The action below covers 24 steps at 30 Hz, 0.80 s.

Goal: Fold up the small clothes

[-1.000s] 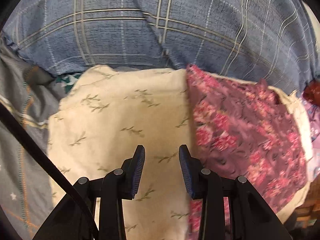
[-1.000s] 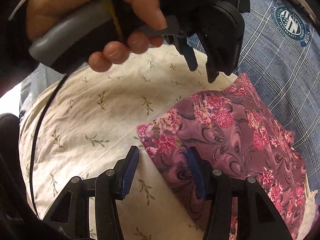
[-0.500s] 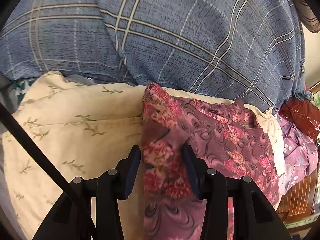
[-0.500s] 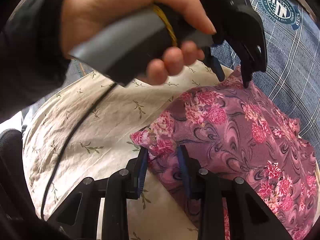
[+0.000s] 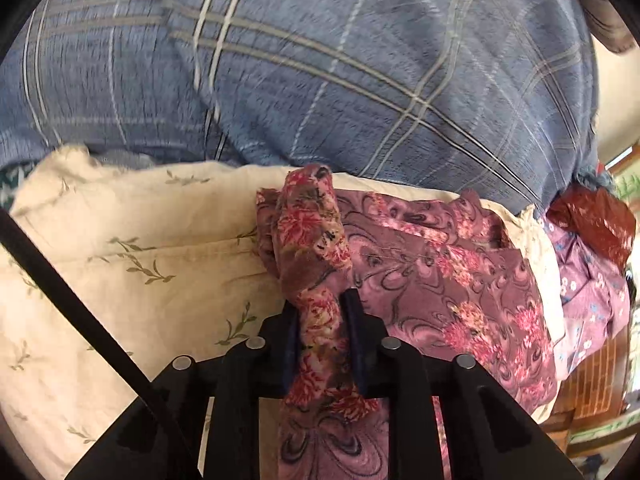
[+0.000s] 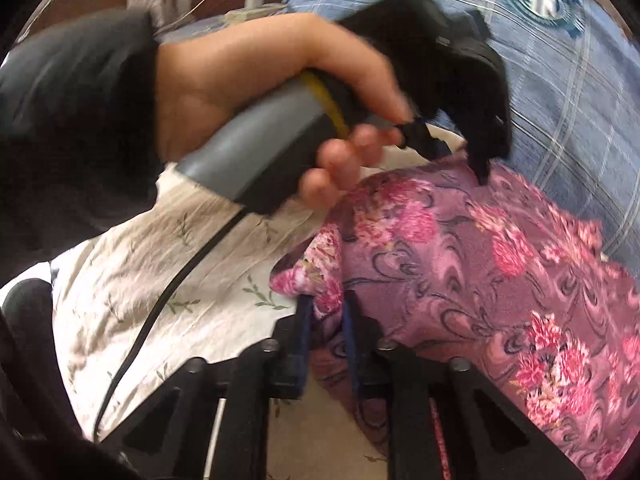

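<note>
A purple-pink floral garment (image 5: 440, 280) lies on a cream leaf-print cloth (image 5: 120, 264). My left gripper (image 5: 322, 300) is shut on a bunched edge of the garment, which rises in a fold between the jaws. My right gripper (image 6: 325, 304) is shut on another corner of the same garment (image 6: 500, 264), at its near left edge. In the right wrist view the left gripper (image 6: 460, 152) and the hand holding it show above, pinching the garment's far edge.
A blue plaid blanket (image 5: 320, 72) covers the bed behind the cream cloth (image 6: 160, 280). More clothes, a lilac flowered piece (image 5: 588, 288) and a dark red one (image 5: 592, 216), lie at the right. A white charger cable (image 6: 248, 0) lies at the back.
Both grippers moved onto the floral garment's edge and closed on it. The left gripper has lifted its pinched edge into a raised fold.
</note>
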Available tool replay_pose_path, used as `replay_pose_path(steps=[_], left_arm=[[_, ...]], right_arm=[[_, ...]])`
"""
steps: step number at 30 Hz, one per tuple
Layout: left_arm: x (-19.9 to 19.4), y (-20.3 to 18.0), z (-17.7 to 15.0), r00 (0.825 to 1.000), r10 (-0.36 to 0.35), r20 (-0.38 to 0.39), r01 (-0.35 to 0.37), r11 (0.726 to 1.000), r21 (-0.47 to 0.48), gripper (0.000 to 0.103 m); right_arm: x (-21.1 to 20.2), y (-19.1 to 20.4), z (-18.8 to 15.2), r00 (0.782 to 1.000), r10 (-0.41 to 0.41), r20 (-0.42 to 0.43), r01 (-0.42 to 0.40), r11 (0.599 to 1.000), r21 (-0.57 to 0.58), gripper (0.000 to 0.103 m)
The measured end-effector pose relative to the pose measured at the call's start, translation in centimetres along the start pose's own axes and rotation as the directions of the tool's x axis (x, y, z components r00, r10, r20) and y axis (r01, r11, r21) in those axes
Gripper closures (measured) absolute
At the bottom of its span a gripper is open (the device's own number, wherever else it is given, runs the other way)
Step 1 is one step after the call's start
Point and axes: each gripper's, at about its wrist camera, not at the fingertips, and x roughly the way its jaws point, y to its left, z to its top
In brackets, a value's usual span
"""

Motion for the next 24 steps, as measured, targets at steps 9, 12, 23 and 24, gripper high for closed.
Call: replay_pose_path(steps=[9,12,23,24], left_arm=[[-2.4,-2.2,0.0,0.998,-0.037,0.041,0.037,0.999,0.009,0.086],[-3.3,-2.9,0.0,0.997,-0.051,0.05,0.05,0.999,0.009,0.087],[-6.8,-7.5,-0.1,0.996,-0.036,0.077,0.029,0.996,0.085,0.087],[-7.0,-8.0,-0.1,0.996,-0.034,0.079,0.027,0.995,0.093,0.087]], right_arm=[[-3.1,-4.6,-0.6,0.993,0.077,0.086,-0.091,0.981,0.172,0.097],[-4.3,-5.5,-0.7,0.99,0.077,0.114,-0.098,0.976,0.194,0.097],[-8.8,-6.4,-1.8,0.982,0.04,0.186,-0.086,0.964,0.25,0.097],[-9.2,-6.6,-1.9,0.981,0.035,0.192,-0.085,0.963,0.257,0.097]])
